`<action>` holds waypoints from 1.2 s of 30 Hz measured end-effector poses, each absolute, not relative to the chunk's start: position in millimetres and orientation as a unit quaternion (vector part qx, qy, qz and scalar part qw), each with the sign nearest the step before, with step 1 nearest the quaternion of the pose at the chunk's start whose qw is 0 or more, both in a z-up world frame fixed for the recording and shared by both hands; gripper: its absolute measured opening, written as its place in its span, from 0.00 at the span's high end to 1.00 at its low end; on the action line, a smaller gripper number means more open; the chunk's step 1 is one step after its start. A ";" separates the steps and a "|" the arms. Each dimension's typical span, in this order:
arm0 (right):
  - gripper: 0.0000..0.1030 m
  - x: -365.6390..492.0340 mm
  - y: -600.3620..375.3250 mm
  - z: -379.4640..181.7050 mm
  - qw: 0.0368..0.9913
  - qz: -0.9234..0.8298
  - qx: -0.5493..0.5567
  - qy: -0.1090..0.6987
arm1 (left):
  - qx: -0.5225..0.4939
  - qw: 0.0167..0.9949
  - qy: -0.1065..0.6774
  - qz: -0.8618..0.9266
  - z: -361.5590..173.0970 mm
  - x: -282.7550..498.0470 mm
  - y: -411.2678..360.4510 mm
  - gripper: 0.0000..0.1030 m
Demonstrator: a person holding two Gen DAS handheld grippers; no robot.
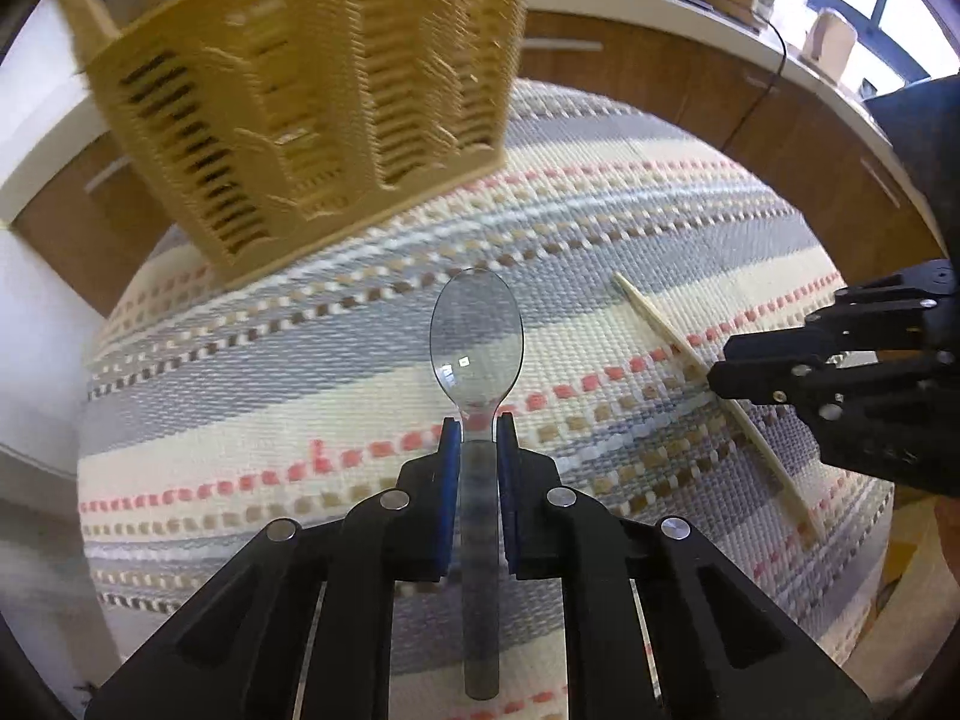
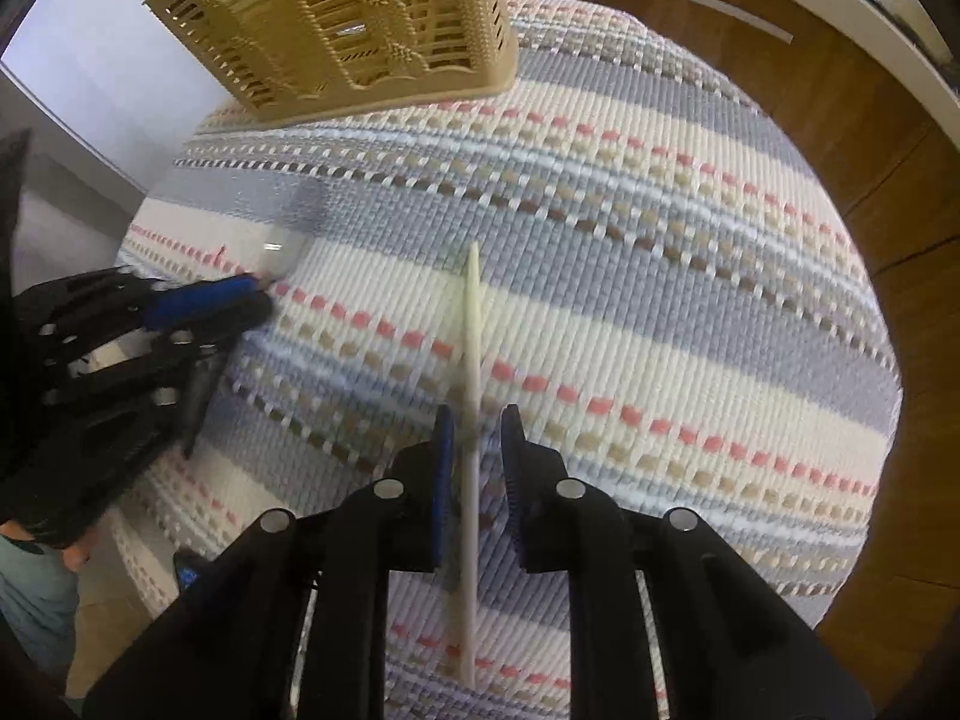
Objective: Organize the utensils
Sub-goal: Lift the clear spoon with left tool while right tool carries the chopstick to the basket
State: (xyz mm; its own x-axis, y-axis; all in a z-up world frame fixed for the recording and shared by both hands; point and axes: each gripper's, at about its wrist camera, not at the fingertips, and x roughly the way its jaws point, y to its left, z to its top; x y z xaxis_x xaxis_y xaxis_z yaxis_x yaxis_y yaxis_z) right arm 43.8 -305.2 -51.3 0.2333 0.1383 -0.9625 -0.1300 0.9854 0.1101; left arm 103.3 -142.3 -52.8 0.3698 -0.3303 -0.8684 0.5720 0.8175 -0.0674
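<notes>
A clear plastic spoon [image 1: 477, 336] points bowl-first away from me, and my left gripper [image 1: 478, 426] is shut on its neck, just over the striped woven mat [image 1: 600, 228]. In the right wrist view the same gripper [image 2: 258, 294] is at the left with the spoon's bowl [image 2: 279, 249] ahead of it. A pale chopstick [image 2: 473, 324] lies along the mat. My right gripper [image 2: 477, 420] is open astride it, with a gap on each side of the stick. From the left wrist view, that chopstick [image 1: 660, 330] runs under the right gripper [image 1: 717, 381].
A tan slotted utensil basket [image 2: 360, 30] stands at the mat's far edge, also large in the left wrist view [image 1: 312, 96]. Wooden cabinet fronts [image 2: 840, 120] under a white counter ring the round table. A person's hand [image 2: 72, 546] shows at the lower left.
</notes>
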 end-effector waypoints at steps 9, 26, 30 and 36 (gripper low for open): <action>0.76 68.0 -286.7 -51.6 0.778 0.074 -0.024 0.624 | 0.086 0.840 0.457 -0.279 -22.7 98.9 -97.5 0.90; 0.96 72.5 -270.2 17.3 0.840 0.128 0.018 0.527 | -0.004 0.896 0.356 -0.267 59.6 96.0 -19.5 0.90; 0.96 67.2 -267.8 69.6 0.885 0.147 0.022 0.442 | -0.022 0.923 0.274 -0.271 110.8 90.5 -15.1 0.90; 0.96 64.4 -260.8 130.7 0.941 0.146 -0.003 0.306 | -0.029 0.957 0.185 -0.220 154.0 96.8 -25.6 0.90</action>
